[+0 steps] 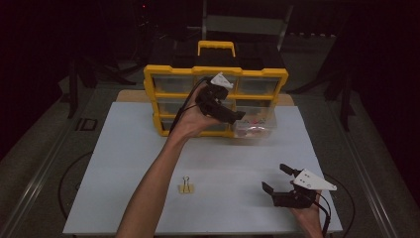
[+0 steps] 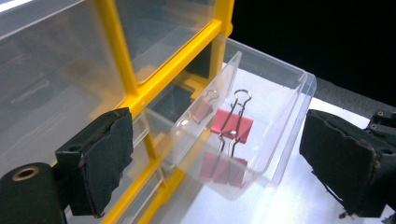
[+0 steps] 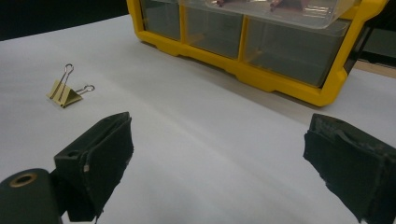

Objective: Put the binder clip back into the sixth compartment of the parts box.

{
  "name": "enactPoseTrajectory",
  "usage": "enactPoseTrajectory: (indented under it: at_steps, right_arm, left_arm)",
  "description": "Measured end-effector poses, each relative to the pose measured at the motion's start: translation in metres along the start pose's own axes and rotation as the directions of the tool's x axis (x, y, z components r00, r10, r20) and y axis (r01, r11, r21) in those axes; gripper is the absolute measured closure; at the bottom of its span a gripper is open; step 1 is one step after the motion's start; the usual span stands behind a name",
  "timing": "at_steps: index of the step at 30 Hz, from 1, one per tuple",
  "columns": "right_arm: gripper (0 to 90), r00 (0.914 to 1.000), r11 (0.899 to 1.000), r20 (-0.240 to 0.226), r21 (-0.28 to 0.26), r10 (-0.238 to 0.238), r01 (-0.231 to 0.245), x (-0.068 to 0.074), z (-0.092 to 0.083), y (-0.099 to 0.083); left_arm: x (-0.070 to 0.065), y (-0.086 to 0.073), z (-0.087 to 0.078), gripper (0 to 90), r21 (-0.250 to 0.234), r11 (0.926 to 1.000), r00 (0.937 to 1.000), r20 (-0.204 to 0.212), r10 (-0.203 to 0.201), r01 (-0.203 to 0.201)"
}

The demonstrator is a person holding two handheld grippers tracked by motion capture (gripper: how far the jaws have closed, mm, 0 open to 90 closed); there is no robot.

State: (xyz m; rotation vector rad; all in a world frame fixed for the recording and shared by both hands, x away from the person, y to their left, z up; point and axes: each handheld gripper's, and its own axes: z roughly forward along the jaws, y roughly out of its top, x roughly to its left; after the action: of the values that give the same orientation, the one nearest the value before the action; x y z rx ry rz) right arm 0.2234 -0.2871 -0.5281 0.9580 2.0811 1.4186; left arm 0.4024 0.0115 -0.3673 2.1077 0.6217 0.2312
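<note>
A yellow organizer with clear drawers stands at the back of the white board. Its lower right drawer is pulled out, and red binder clips lie inside it. My left gripper hovers just above that drawer with its jaws open and nothing pressed between the pads. A yellow binder clip lies on the board near the front. To its right my right gripper rests low at the front right corner, open and holding nothing. The same yellow clip lies ahead and to the left of it.
The white board covers the table and is bare between the yellow clip and the organizer. The organizer has a yellow carry handle on top. Dark floor surrounds the table.
</note>
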Motion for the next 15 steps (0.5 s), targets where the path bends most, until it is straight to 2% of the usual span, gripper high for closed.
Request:
enactPoseTrajectory:
  at_steps: [6, 12, 15]
  right_arm:
    - [7.6, 1.0, 1.0, 0.002, 0.0, 0.002, -0.002, 0.0, -0.001, 0.0]
    - [7.6, 1.0, 1.0, 0.001, 0.0, 0.004, -0.004, 0.0, -0.001, 0.0]
    - [7.6, 1.0, 1.0, 0.001, 0.0, 0.002, -0.002, 0.0, -0.001, 0.0]
  left_arm:
    - [0.004, -0.015, -0.012, 10.1, 0.003, 0.9999, 0.9995, -0.028, -0.013, 0.013]
    - [0.004, -0.031, -0.02, 11.0, 0.024, 0.9997, 0.9987, -0.051, 0.001, 0.0]
    - [0.004, -0.038, -0.025, 11.5, 0.02, 0.9998, 0.9985, -0.054, 0.005, -0.004]
